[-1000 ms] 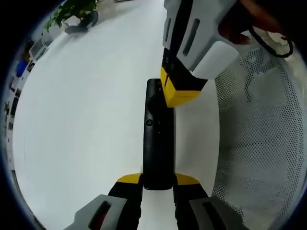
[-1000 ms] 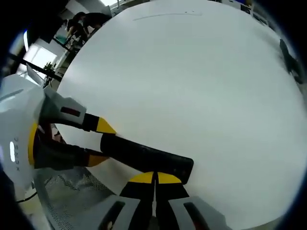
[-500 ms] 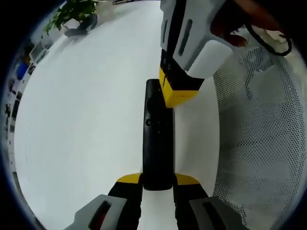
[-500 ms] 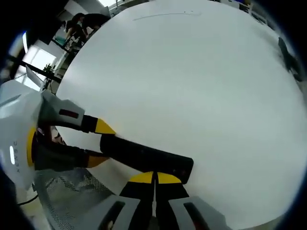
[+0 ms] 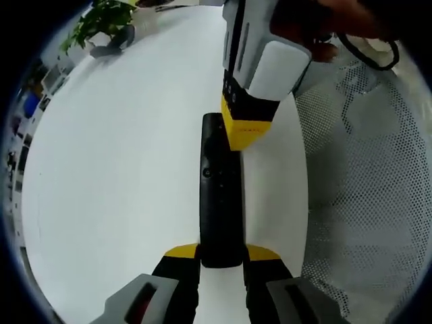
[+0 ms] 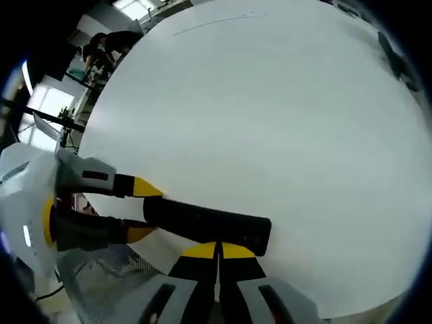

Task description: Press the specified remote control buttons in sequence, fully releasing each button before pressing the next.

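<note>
A long black remote control [image 5: 220, 196] lies lengthwise above the white table [image 5: 121, 155]. My left gripper [image 5: 221, 253] is shut on its near end, one yellow-tipped jaw on each side. My right gripper [image 5: 246, 131] comes down from the top of the left gripper view, jaws shut, its yellow tip resting on the remote's upper right edge beside the buttons. In the right gripper view the remote [image 6: 206, 223] runs across just beyond my shut right gripper [image 6: 217, 251], and the left gripper [image 6: 142, 209] holds its far end.
A white perforated mesh surface [image 5: 364, 202] borders the table on the right of the left gripper view. A potted plant [image 5: 101, 17] stands at the table's far left. A dark object [image 6: 395, 61] lies at the table's far right edge. People stand in the background [image 6: 108, 44].
The right gripper's tip has slid a little toward the remote's far end, and both views have tilted slightly. The left gripper's hold on the remote is the same.
</note>
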`<state>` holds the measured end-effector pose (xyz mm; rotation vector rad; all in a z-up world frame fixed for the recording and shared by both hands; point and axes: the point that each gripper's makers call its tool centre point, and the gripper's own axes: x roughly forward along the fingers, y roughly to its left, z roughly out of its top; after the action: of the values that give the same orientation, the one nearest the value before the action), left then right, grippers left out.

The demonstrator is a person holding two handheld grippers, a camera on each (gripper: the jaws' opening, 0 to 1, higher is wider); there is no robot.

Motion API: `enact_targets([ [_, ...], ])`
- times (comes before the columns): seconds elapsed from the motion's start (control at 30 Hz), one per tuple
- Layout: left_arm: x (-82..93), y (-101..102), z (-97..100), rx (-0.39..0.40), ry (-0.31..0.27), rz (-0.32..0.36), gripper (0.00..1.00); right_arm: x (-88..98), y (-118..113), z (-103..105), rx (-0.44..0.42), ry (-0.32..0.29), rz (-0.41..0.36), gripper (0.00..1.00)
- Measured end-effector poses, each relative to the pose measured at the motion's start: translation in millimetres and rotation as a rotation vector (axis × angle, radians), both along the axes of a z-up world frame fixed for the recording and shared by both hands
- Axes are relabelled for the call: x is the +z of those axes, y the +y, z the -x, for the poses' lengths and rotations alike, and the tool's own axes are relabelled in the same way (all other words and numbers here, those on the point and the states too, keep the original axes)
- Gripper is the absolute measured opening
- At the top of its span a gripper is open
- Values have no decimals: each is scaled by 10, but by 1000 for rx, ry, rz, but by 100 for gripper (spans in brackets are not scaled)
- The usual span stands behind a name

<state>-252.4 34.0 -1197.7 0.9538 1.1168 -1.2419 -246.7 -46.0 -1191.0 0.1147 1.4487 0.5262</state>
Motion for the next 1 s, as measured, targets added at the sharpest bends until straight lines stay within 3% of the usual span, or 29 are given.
enact_targets([
  [0.2, -3, 7, -10, -8, 16, 3, 24, 60, 7, -68, -2, -30, -1, 0],
  [0.47, -1, 11, -7, 1, 11, 17, 24, 87, 95, -131, -54, -4, -64, 0],
  [0.63, 2, 10, -5, -2, 1, 10, 24, -3, 47, -53, -12, 4, 2, 0],
  [0.8, -2, 9, -4, -3, -12, -6, 24, 20, 52, -64, -3, -8, -10, 0],
  [1.0, 3, 17, 9, 15, -26, 27, 24, 25, 48, -57, -13, -11, -14, 0],
])
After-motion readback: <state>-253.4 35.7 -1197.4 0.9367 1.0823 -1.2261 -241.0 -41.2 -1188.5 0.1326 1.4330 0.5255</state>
